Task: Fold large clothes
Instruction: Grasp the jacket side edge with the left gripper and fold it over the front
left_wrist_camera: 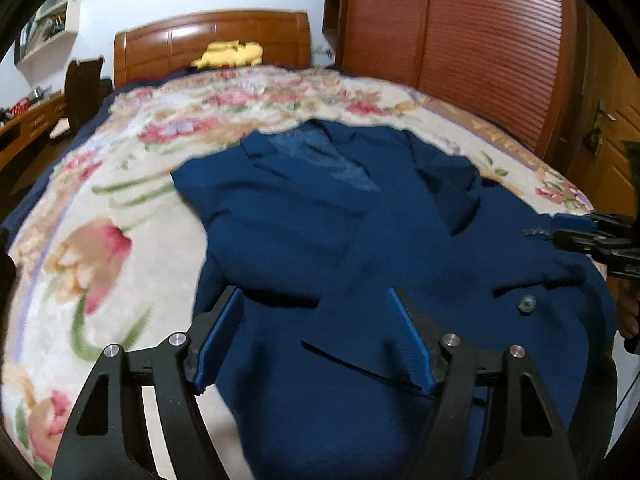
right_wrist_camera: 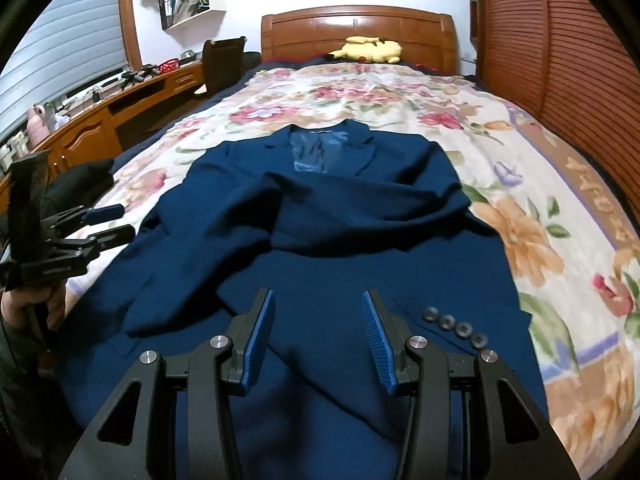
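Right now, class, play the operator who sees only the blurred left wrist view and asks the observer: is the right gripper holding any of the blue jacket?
Observer: No. In the right wrist view the right gripper is open over the blue jacket, with nothing pinched between its pads.
Operator: What lies just beside it?
Observer: A row of four dark buttons sewn on the jacket, to its right.
Operator: And the yellow blur by the headboard?
Observer: A yellow plush toy, lying in front of it.
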`<state>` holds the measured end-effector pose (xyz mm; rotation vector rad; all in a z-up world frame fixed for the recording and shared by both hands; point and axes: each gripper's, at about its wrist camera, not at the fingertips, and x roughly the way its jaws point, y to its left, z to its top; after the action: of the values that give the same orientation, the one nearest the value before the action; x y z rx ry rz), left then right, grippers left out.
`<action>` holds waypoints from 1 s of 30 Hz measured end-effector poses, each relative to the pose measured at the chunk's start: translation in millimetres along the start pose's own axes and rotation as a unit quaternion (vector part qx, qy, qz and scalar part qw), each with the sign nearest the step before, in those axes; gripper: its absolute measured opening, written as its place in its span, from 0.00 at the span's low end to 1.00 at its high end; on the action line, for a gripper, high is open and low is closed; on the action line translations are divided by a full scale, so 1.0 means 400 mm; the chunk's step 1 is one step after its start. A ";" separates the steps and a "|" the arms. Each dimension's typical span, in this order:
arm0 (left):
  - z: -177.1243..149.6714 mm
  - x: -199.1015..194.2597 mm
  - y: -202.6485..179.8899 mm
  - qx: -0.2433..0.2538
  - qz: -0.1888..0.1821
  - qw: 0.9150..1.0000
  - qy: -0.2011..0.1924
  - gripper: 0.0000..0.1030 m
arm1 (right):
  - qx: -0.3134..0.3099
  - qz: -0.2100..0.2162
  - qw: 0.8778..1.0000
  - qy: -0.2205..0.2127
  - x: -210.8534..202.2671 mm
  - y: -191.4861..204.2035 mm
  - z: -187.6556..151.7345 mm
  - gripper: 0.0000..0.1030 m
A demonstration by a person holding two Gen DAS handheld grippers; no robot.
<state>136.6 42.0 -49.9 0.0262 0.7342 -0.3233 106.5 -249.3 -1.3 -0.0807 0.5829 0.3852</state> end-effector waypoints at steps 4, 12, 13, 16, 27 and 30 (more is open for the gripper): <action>-0.006 0.052 0.008 -0.007 -0.004 0.999 0.033 0.60 | -0.007 -0.004 1.000 -0.007 -0.048 0.002 -0.013 0.46; -0.028 0.087 0.014 -0.015 -0.010 0.998 0.065 0.58 | -0.012 -0.007 1.000 -0.014 -0.069 -0.018 -0.047 0.46; -0.031 0.085 0.012 -0.014 -0.011 0.998 0.065 0.55 | -0.011 -0.006 1.000 -0.014 -0.071 -0.022 -0.052 0.46; -0.034 0.087 0.000 -0.004 -0.039 0.997 0.071 0.24 | -0.008 -0.005 1.000 -0.013 -0.076 -0.039 -0.061 0.46; 0.008 -0.073 -0.073 -0.005 -0.033 0.999 -0.014 0.03 | 0.016 -0.007 1.000 -0.021 -0.122 -0.080 -0.075 0.46; 0.014 -0.131 -0.131 0.018 -0.032 0.999 -0.037 0.03 | 0.021 -0.011 0.999 -0.030 -0.139 -0.087 -0.066 0.46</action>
<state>88.1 6.0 -6.3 0.0238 0.6578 -0.3972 63.6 -304.7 6.2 -0.0342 0.5310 0.3532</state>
